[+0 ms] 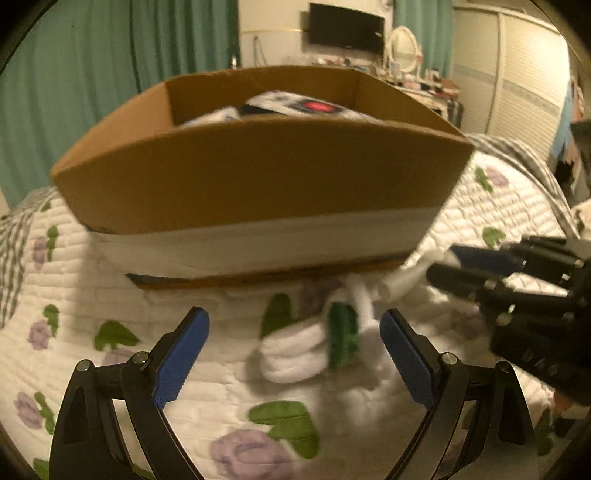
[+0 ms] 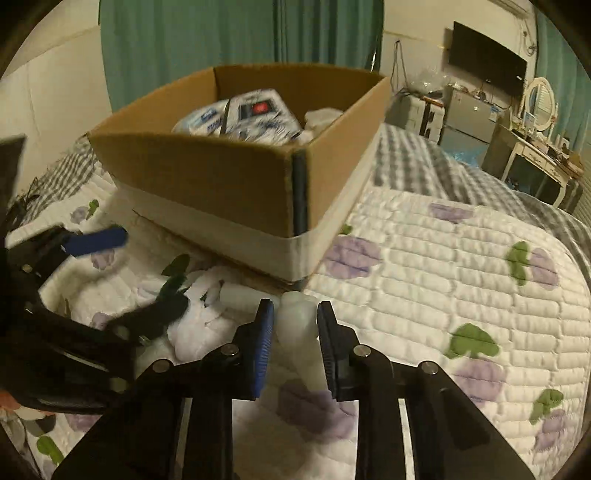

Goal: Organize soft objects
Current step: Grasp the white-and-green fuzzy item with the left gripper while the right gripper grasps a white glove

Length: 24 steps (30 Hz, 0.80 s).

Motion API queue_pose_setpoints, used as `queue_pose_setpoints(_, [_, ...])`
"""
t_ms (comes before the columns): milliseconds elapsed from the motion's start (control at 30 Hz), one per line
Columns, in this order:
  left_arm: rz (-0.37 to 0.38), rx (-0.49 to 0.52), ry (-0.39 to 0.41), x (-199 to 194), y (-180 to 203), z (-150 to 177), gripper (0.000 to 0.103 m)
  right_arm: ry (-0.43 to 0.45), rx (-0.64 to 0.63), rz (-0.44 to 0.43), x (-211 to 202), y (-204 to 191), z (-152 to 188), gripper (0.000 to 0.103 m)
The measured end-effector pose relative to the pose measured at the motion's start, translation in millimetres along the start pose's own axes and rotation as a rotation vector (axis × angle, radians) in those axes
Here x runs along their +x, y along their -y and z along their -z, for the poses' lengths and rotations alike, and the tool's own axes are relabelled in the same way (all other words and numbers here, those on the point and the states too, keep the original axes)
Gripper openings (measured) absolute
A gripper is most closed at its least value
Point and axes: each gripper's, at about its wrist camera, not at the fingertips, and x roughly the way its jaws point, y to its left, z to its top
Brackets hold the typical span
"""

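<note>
Open brown cardboard box: on white quilted floral bedspread. In it: white printed soft packs. Before its near wall, on the bedspread: white plush toy with green part (details blurred). Behind the box: green curtains. Behind and right: black wall-mounted television, white oval-mirror dressing table.

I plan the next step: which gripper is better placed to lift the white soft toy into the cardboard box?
Right: the right gripper already clamps the white soft toy; the left gripper is open.
</note>
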Motion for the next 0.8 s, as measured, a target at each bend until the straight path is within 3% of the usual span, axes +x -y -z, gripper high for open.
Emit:
queue_pose_setpoints(167, [0.022, 0.028, -0.053, 18, 8, -1, 0.094, 0.021, 0.052, 0.040, -19, 18, 6, 0.024])
queue_pose_setpoints(267, [0.030, 0.027, -0.093, 33, 8, -3, 0.078, 0.032, 0.072, 0.088, -24, 30, 1, 0.024])
queue_pose_setpoints(333, [0.034, 0.028, -0.097, 36, 6, -3, 0.076, 0.040, 0.107, 0.087, -28, 40, 1, 0.024])
queue_pose_setpoints(400, [0.045, 0.047, -0.081, 32, 8, -3, 0.058, 0.042, 0.120, 0.094, -28, 44, 1, 0.023])
queue_pose_setpoints(500, [0.050, 0.066, -0.077, 25, 6, -1, 0.049, 0.045, 0.111, 0.105, -28, 42, 1, 0.023])
queue_pose_setpoints(800, [0.083, 0.093, -0.060, -28, -6, 6, 0.042, 0.085, 0.157, 0.160, -64, 39, 8, 0.023])
